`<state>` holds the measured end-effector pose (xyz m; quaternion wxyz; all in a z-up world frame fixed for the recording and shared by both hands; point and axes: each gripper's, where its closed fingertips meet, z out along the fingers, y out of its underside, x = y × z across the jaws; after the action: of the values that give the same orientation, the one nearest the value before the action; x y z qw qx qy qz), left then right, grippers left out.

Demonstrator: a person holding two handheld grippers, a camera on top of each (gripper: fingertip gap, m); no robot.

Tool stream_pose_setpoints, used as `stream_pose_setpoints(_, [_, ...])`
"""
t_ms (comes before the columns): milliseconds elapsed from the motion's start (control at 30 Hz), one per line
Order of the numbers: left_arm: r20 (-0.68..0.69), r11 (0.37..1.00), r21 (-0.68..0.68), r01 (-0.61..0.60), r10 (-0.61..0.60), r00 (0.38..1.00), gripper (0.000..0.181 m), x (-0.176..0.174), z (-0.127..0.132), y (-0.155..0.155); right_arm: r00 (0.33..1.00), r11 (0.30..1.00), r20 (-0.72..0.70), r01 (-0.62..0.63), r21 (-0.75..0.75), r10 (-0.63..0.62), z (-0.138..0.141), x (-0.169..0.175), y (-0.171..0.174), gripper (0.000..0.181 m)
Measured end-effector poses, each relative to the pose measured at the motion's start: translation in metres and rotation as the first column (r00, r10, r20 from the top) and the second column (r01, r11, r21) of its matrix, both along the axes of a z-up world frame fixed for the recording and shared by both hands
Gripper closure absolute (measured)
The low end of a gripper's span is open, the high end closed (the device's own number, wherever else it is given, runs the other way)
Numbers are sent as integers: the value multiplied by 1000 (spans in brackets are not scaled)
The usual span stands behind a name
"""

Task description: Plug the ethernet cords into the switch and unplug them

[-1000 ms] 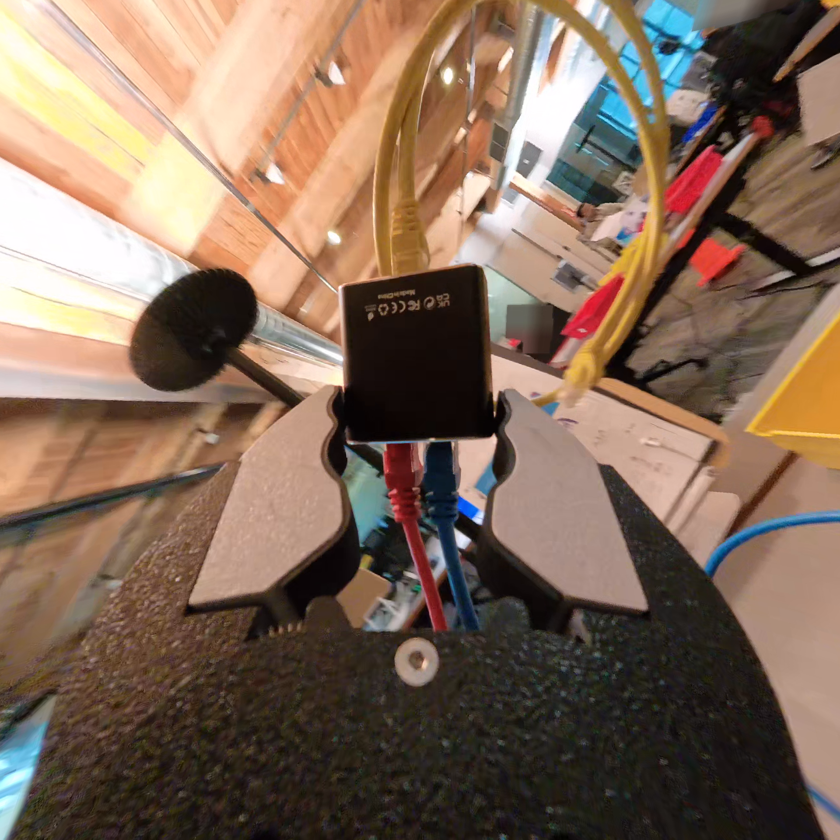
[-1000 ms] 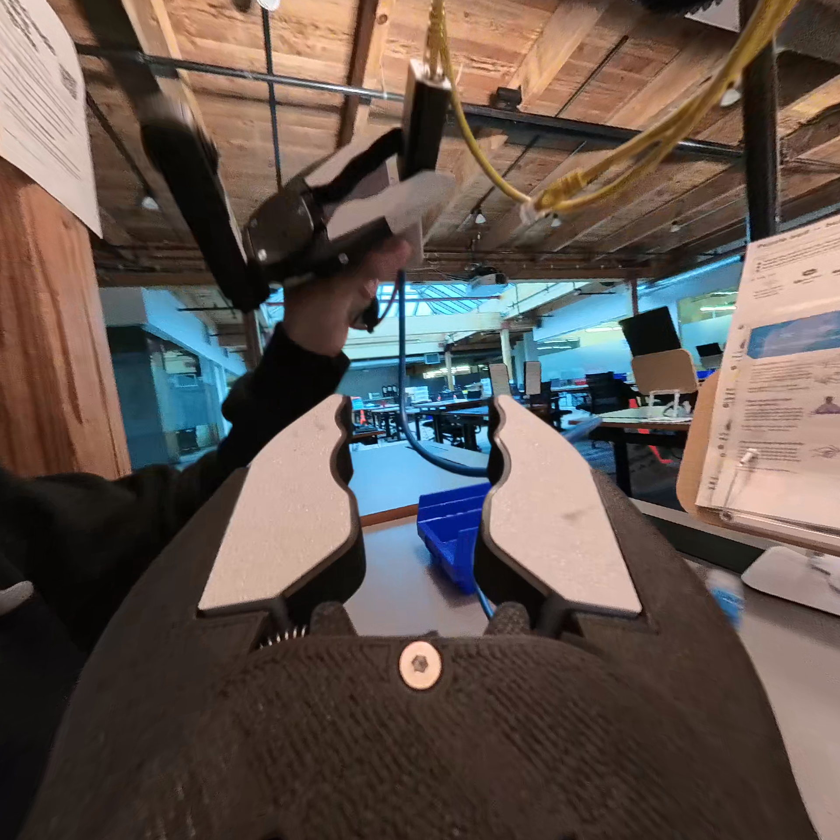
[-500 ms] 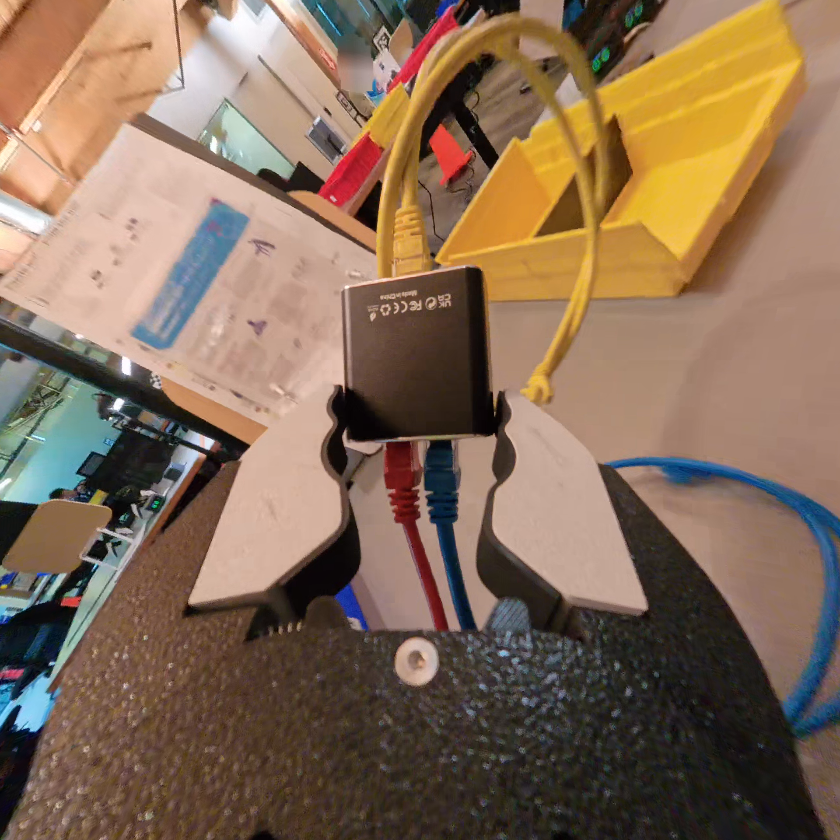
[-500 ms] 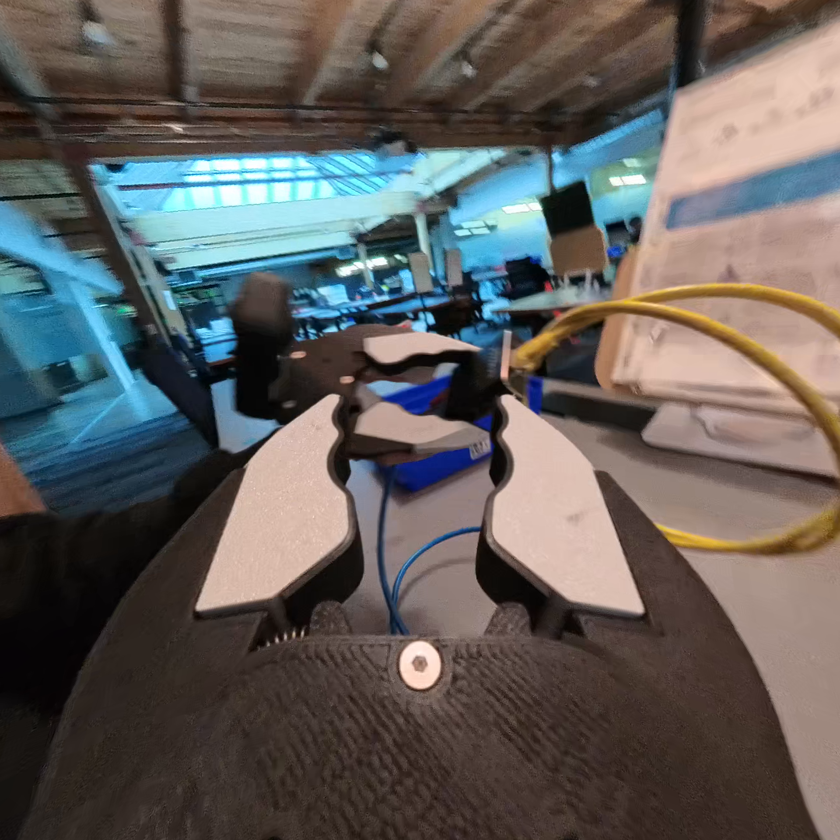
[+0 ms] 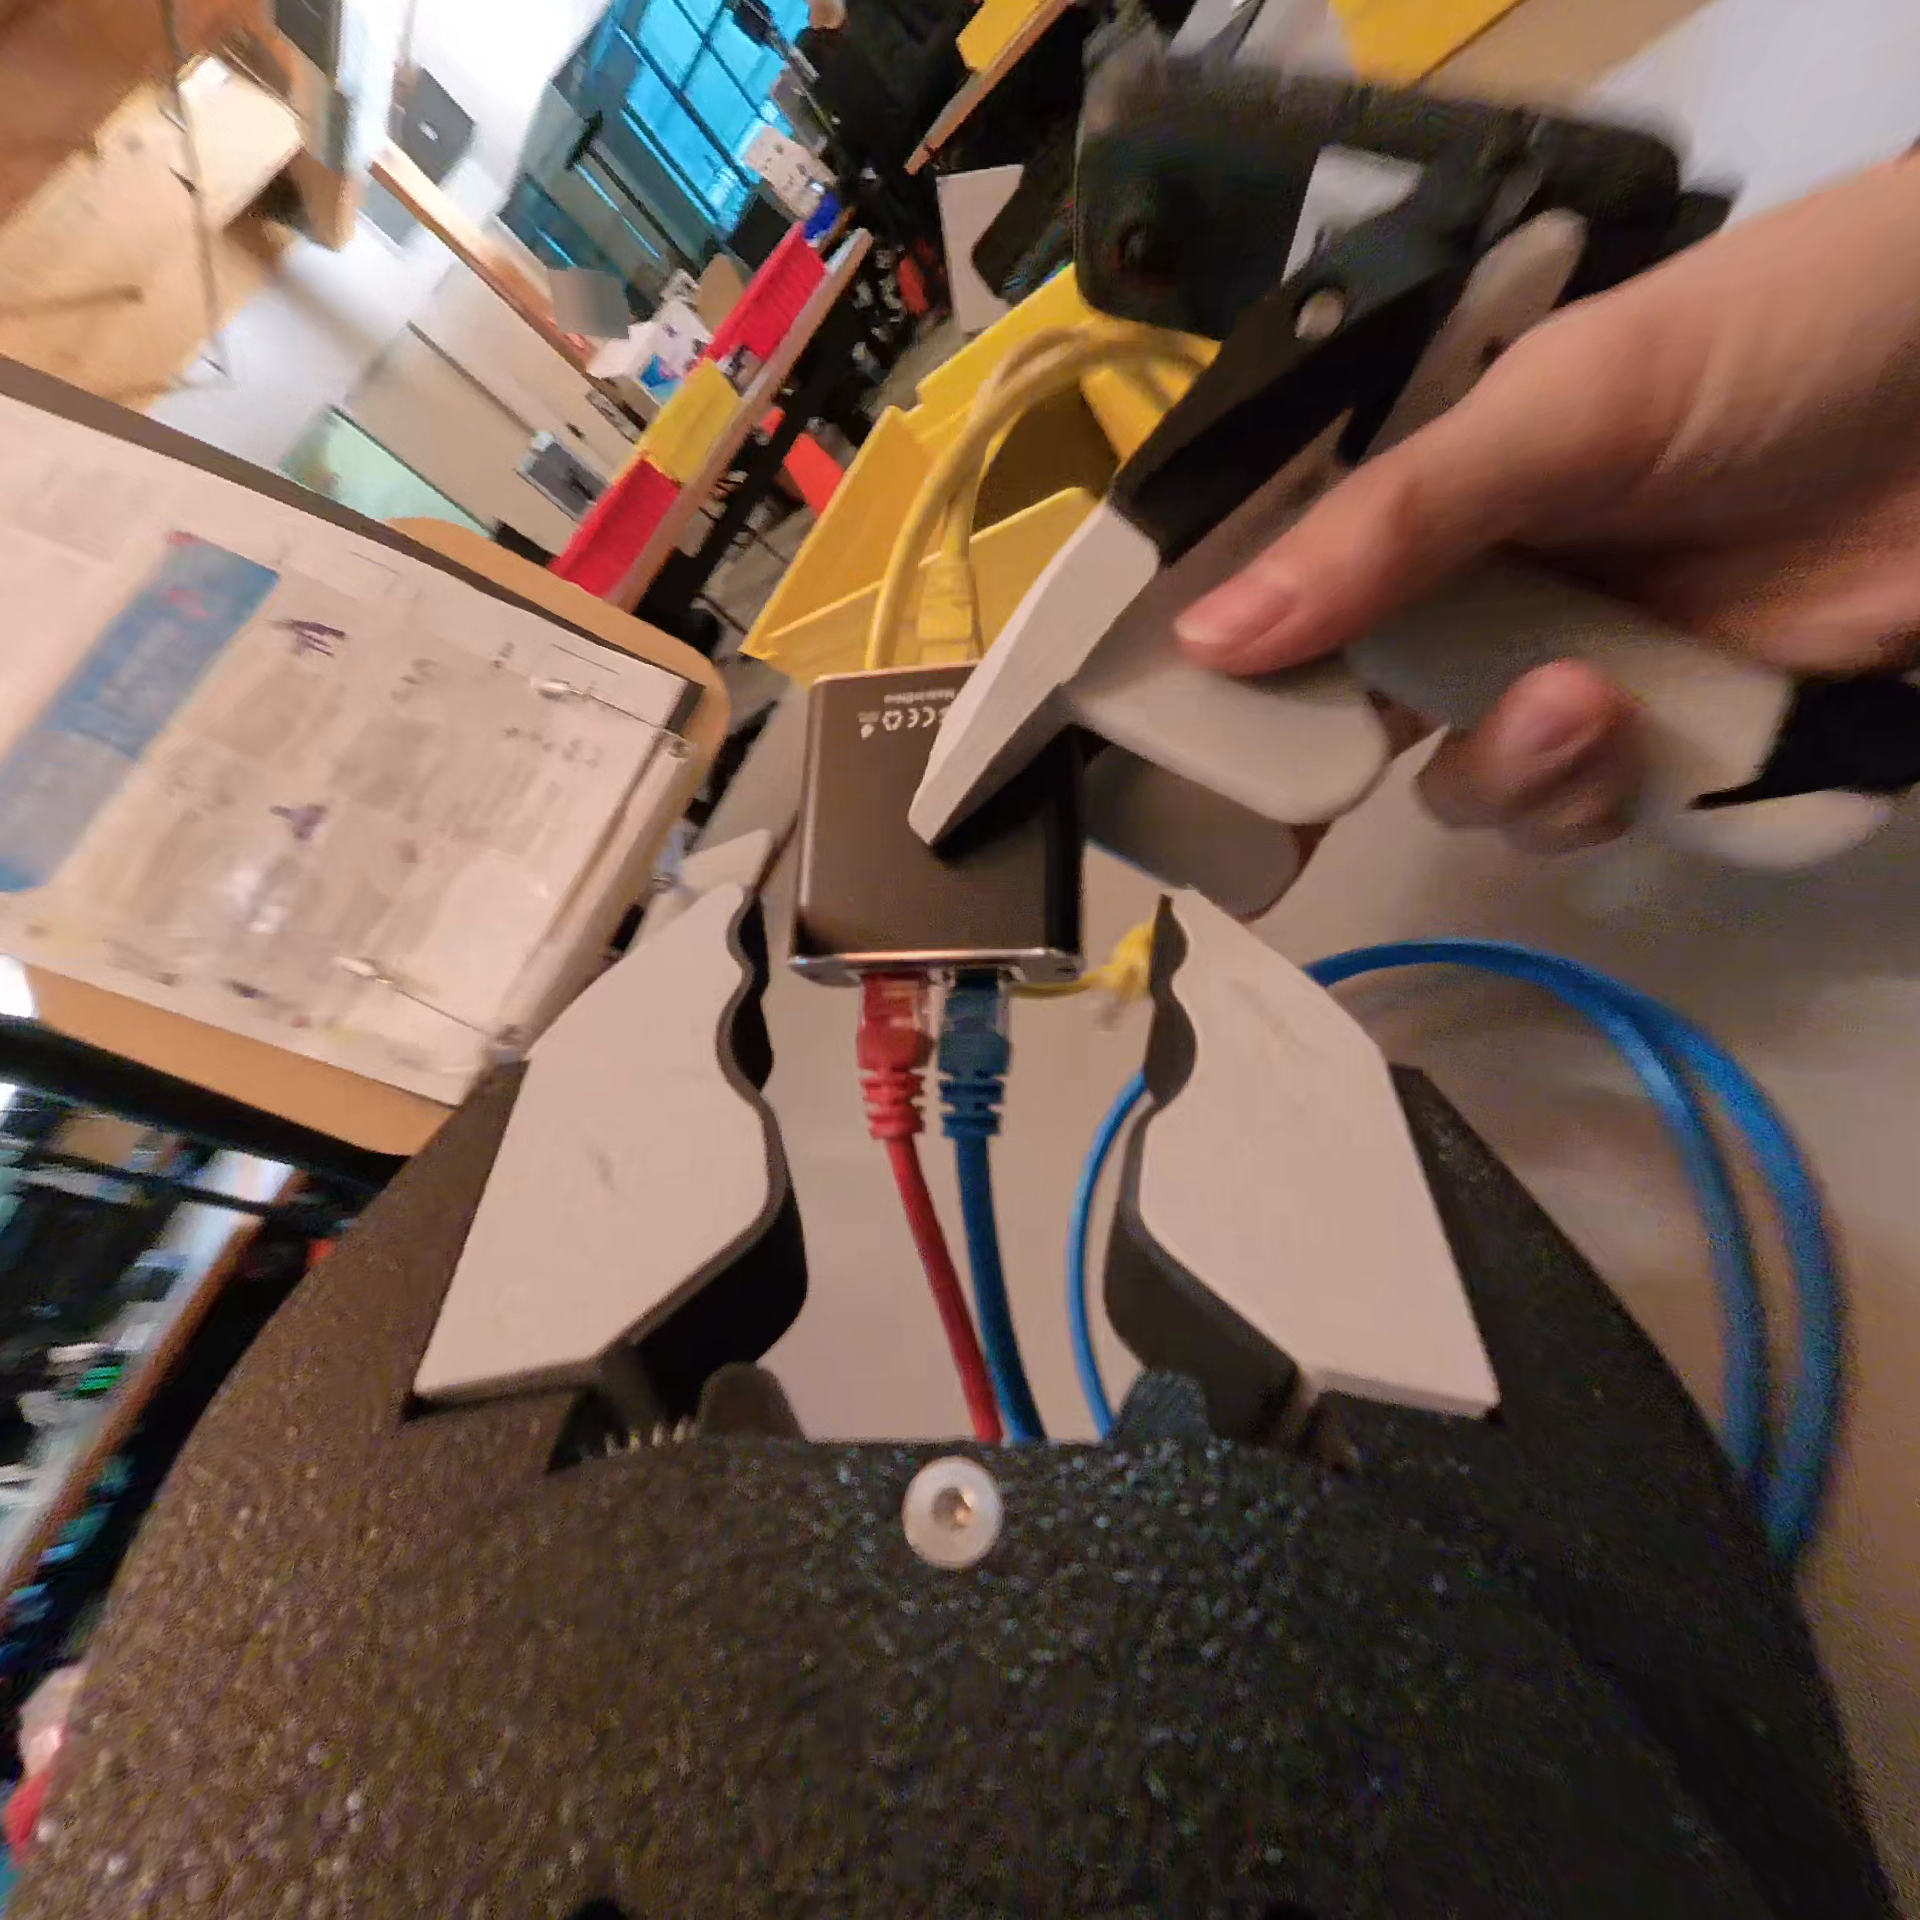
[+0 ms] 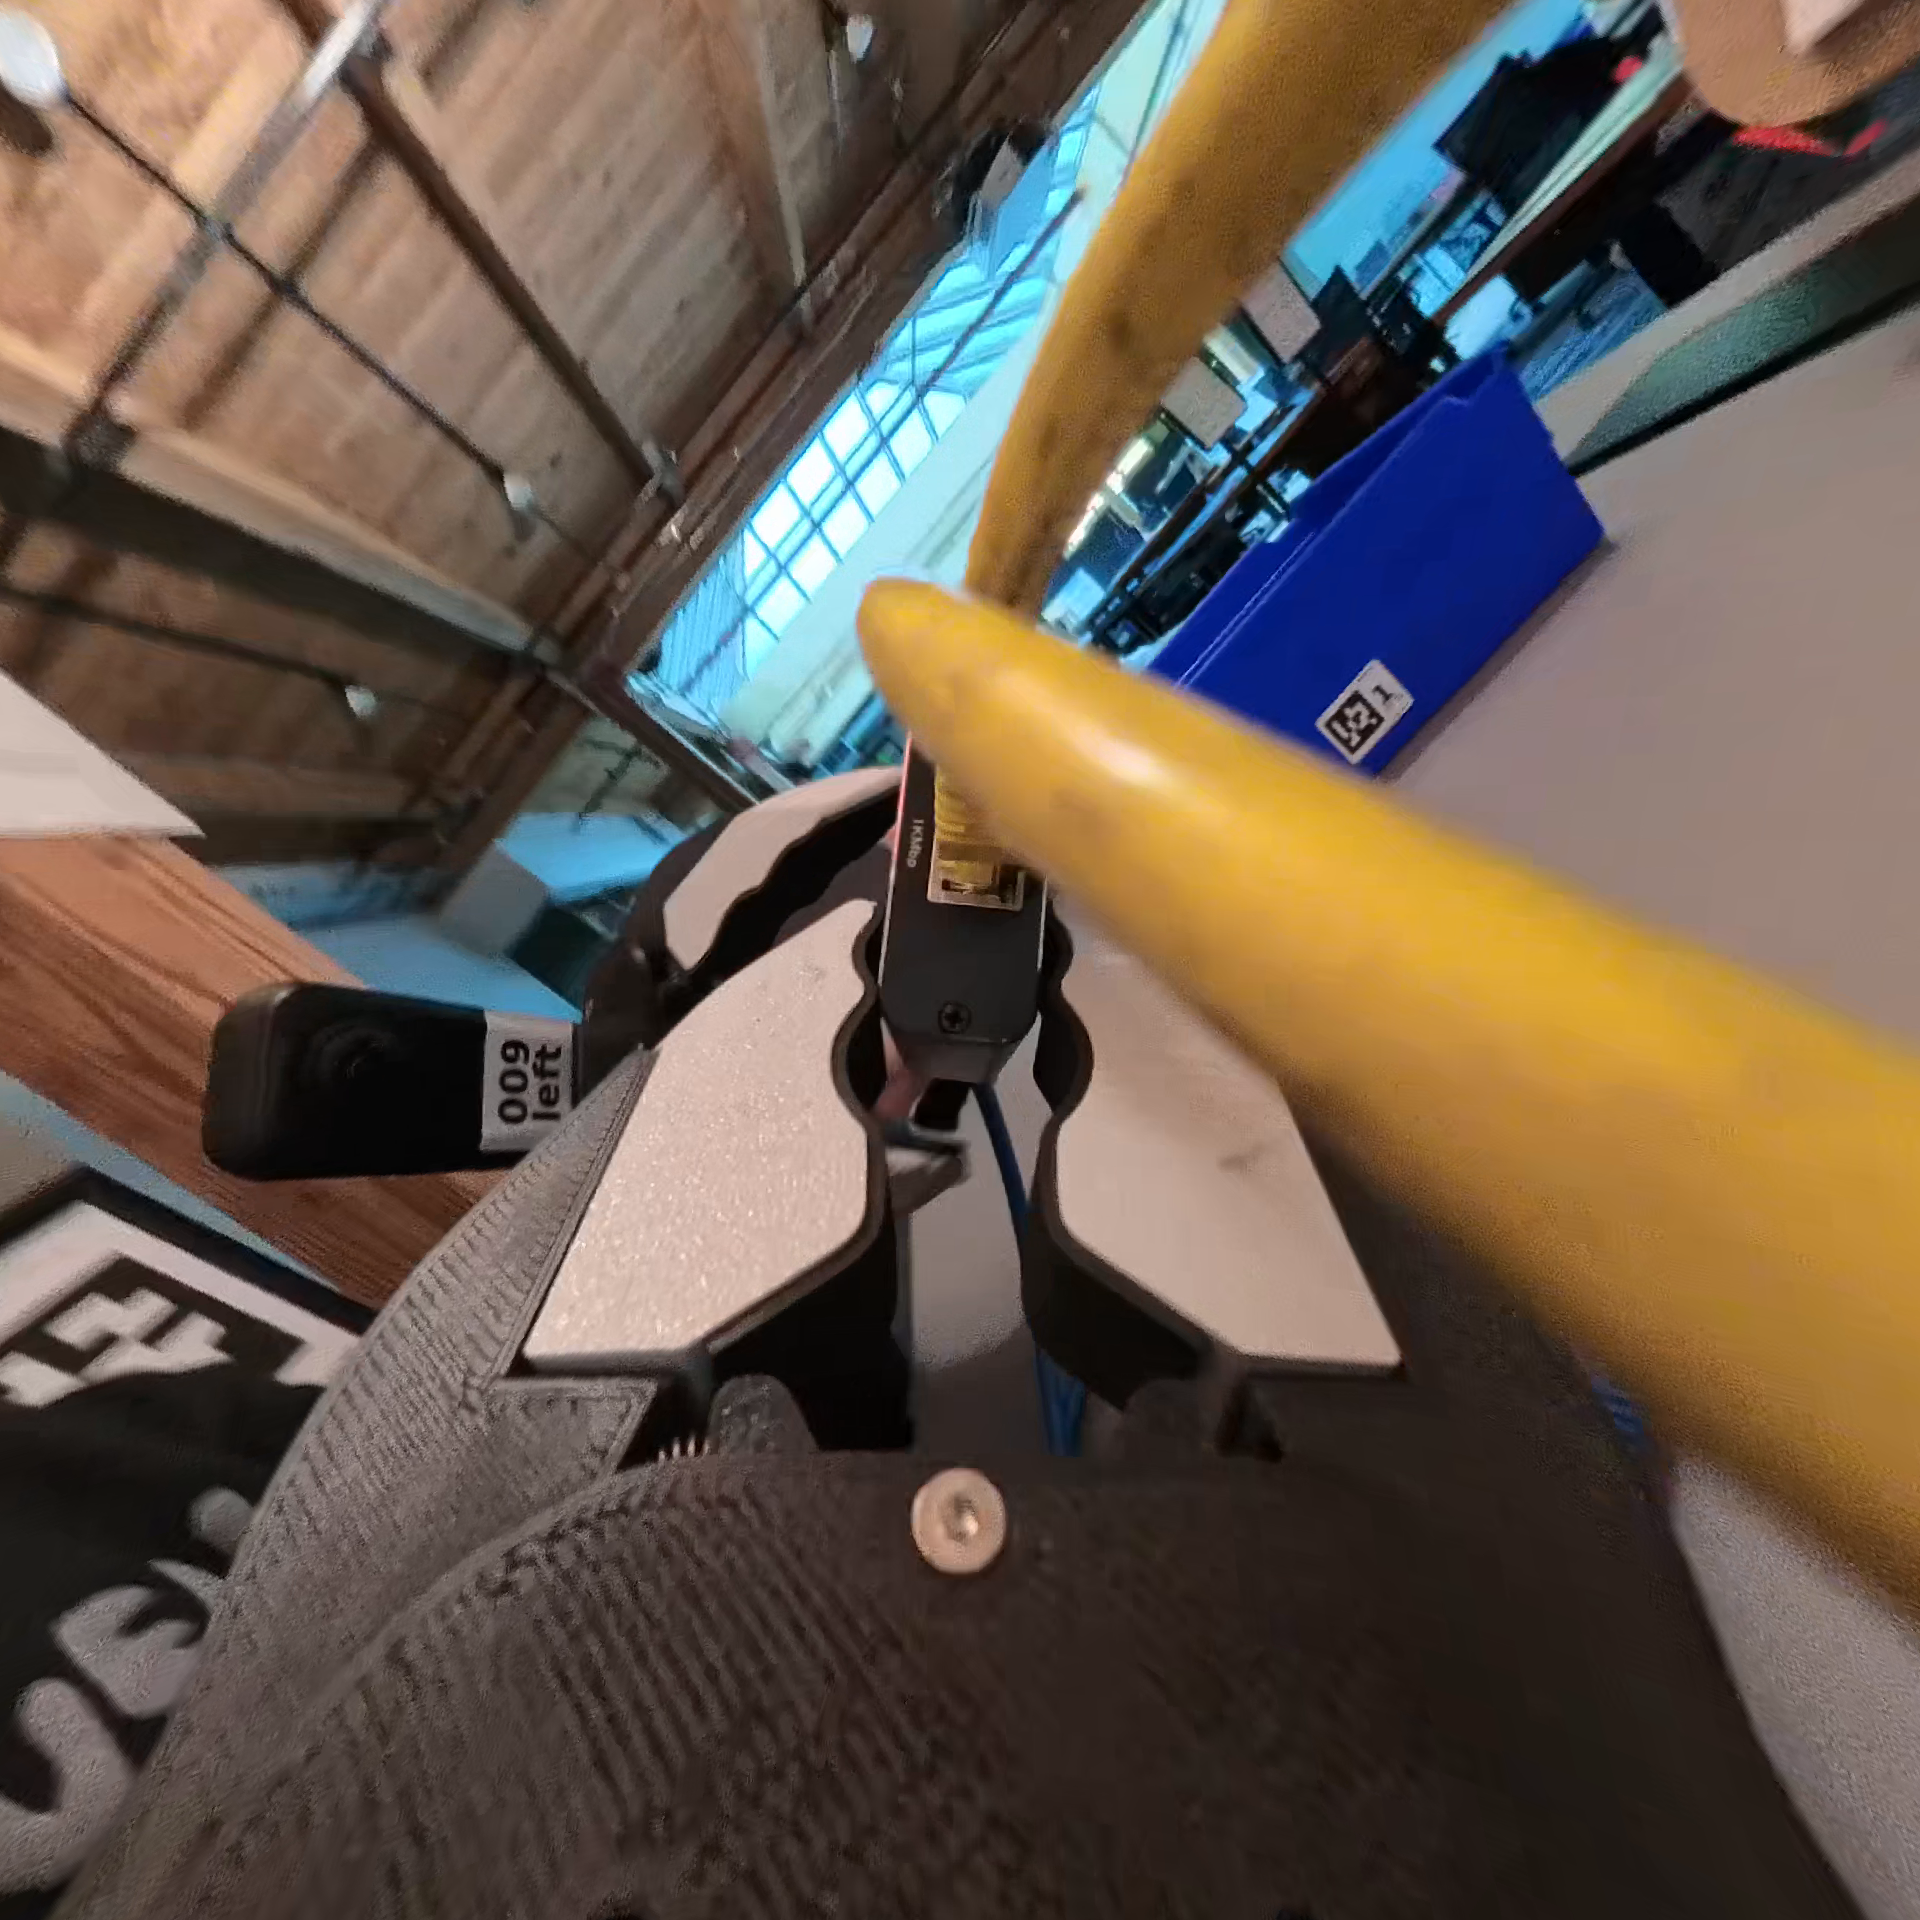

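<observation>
1. Between the tips of the left gripper (image 5: 951,914): the black switch (image 5: 935,831), with a gap showing on each side. The jaws stand wide and grip nothing.
2. Right gripper (image 6: 961,956): comes in from the right across the switch and is clamped on its thin edges, carrying it alone. A person's hand (image 5: 1610,436) holds the tool.
3. Near face of the switch: the red cord (image 5: 894,1049) and blue cord (image 5: 971,1049) are plugged in side by side. They run straight back between the left fingers.
4. Far face: the yellow cord (image 6: 971,862) is plugged in, and its loop arcs close over the right camera. Its loose plug (image 5: 1122,971) hangs just beside the switch.
5. Key relation: the red and blue plugs lie along the left gripper's own axis, just ahead of its tips. The left is the nearer tool, so unplugging them likely falls to it.
6. Surface: grey tabletop (image 5: 1558,1039), blue cord looped on it.
7. Room: yellow bin (image 5: 852,561), blue bin (image 6: 1403,582), a clipboard of papers (image 5: 312,727), and a timber ceiling.
</observation>
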<state>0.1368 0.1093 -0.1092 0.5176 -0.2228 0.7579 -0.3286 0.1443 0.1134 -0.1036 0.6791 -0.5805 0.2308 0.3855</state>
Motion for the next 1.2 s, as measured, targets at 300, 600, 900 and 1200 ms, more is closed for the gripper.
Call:
stream_pose_setpoints(300, [-63, 903, -419, 92, -130, 989, 109, -29, 37, -14, 913, 988, -407, 81, 133, -20, 10, 25, -9, 156])
stream_pose_setpoints(600, [88, 909, -356, 217, -198, 976, 111, -19, 19, 15, 936, 999, -349, -21, 39, 33, 8, -15, 2, 156])
stream_pose_setpoints(900, [117, 852, -436, 290, -266, 957, 123, -18, 9, 3, 920, 997, -387, -25, 72, 51, 13, -18, 1, 156])
stream_pose_setpoints(1200, [213, 858, -410, 309, -239, 947, 122, -12, 3, 6, 922, 997, -386, 9, 73, 20, 9, -18, 4, 155])
